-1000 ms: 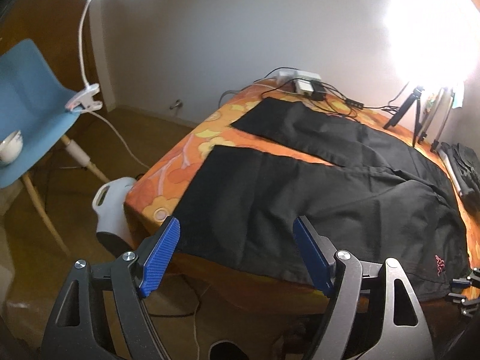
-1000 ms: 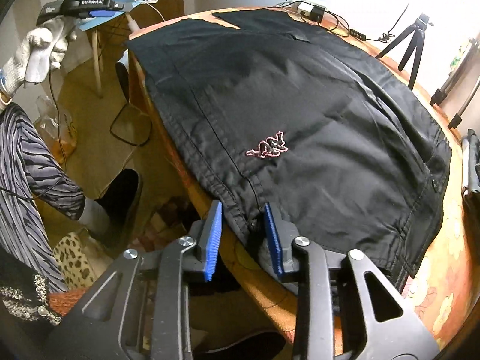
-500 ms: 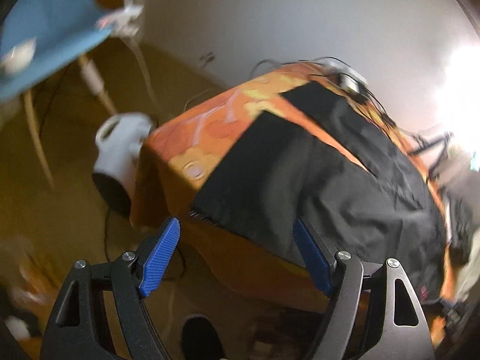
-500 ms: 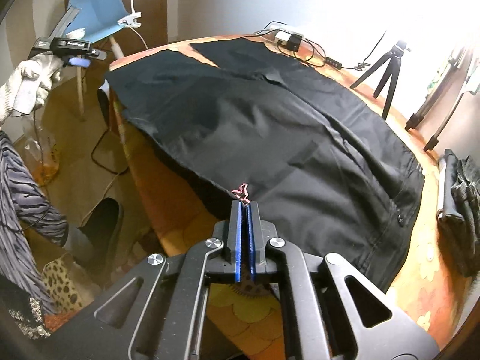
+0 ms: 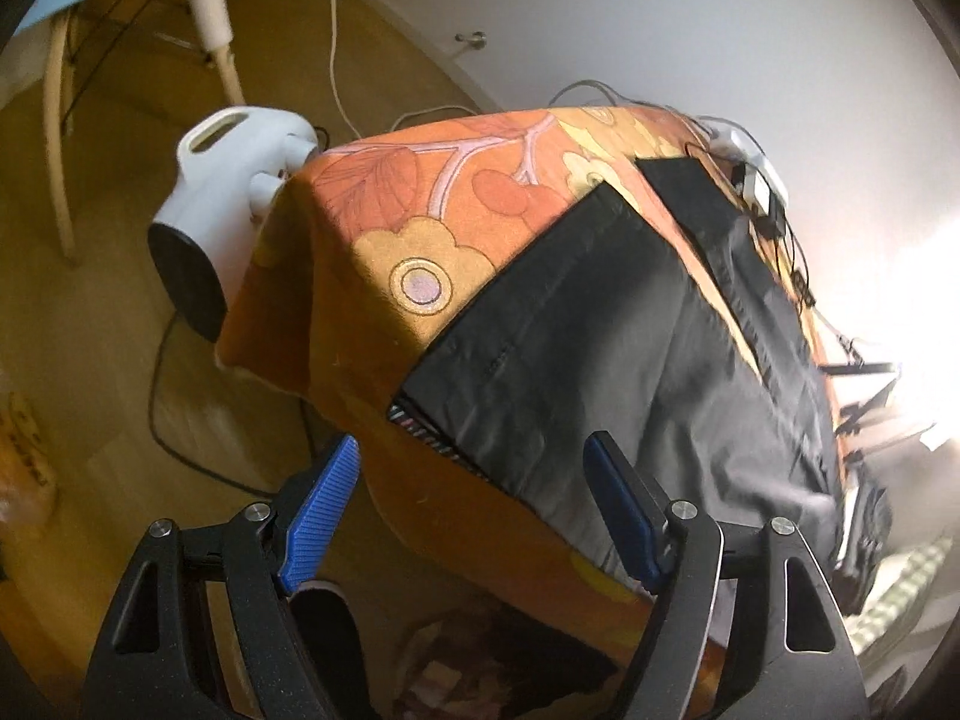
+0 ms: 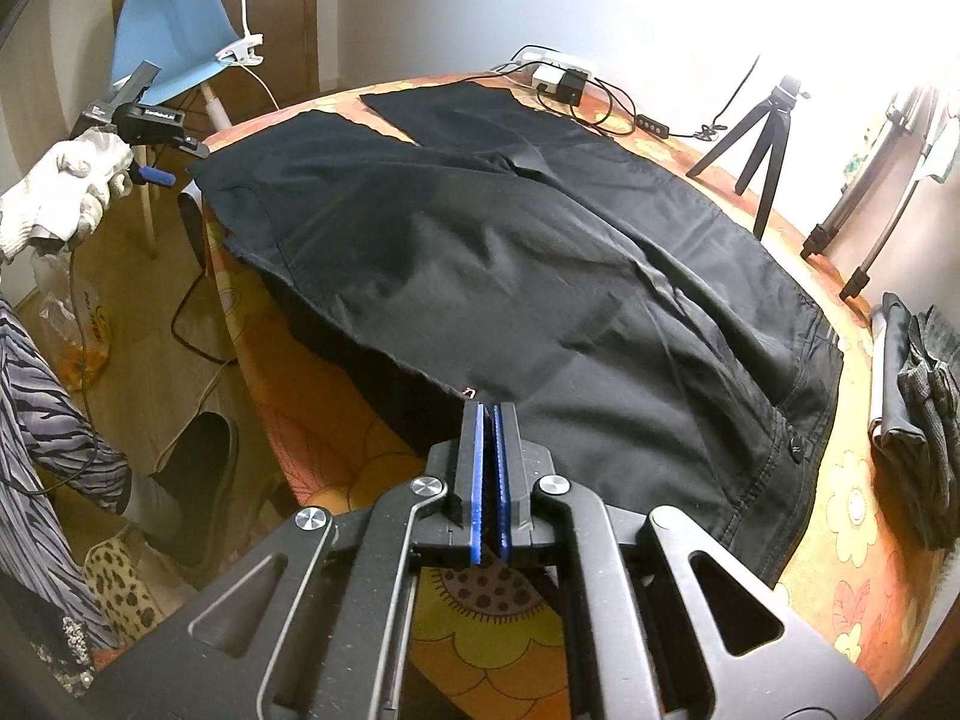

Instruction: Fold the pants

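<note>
Black pants lie spread on a table under an orange flowered cloth, both legs reaching to the far left end. My right gripper is shut on the near edge of the pants by the pink logo and lifts it a little. My left gripper is open, close to the hem corner of the near leg, which hangs over the table edge. The left gripper also shows in the right wrist view, held in a gloved hand.
A white appliance and a blue chair stand on the floor left of the table. A power strip with cables, tripods and a folded dark cloth sit along the table's far and right sides.
My right gripper closed on the pants' near edge and lifted it. My left gripper dropped low toward the hem corner of the near leg, staying open.
</note>
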Tool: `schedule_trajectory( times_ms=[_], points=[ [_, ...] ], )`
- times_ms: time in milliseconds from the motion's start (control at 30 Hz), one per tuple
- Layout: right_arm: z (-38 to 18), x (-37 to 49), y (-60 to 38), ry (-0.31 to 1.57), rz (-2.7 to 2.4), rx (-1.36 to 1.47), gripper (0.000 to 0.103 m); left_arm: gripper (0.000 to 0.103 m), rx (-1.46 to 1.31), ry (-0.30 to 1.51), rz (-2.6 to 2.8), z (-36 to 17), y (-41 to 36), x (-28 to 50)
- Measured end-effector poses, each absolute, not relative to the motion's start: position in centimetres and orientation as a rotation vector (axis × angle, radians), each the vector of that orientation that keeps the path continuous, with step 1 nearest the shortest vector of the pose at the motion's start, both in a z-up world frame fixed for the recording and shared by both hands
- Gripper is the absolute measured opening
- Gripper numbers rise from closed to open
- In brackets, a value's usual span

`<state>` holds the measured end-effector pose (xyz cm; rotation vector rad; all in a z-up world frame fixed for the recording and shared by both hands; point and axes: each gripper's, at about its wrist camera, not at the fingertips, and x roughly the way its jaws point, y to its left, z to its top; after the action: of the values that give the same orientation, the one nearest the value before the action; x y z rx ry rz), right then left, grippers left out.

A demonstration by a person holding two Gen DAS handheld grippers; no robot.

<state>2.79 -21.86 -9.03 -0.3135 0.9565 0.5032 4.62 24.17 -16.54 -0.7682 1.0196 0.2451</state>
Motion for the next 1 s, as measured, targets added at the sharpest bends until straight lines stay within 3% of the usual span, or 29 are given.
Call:
schedule_trajectory(
  times_ms=[100,267,433,1000],
  points=[
    [-9.0,2.8,-21.8,0.956,0.501,-0.314,0.004,0.038,-0.811,1.012,0.254,-16.8,24.6,4.5],
    [-9.0,2.6,-21.7,0.948,0.492,-0.330,0.004,0.010,-0.824,0.981,0.256,-16.4,24.8,4.1],
    [-9.0,2.6,-21.5,0.941,0.482,-0.336,0.004,0.004,-0.759,0.907,0.244,-14.5,24.2,4.3],
    [-5.6,2.9,-22.1,0.810,0.387,-0.358,0.003,0.004,-0.663,0.723,0.158,-7.5,21.9,8.1]
  ],
)
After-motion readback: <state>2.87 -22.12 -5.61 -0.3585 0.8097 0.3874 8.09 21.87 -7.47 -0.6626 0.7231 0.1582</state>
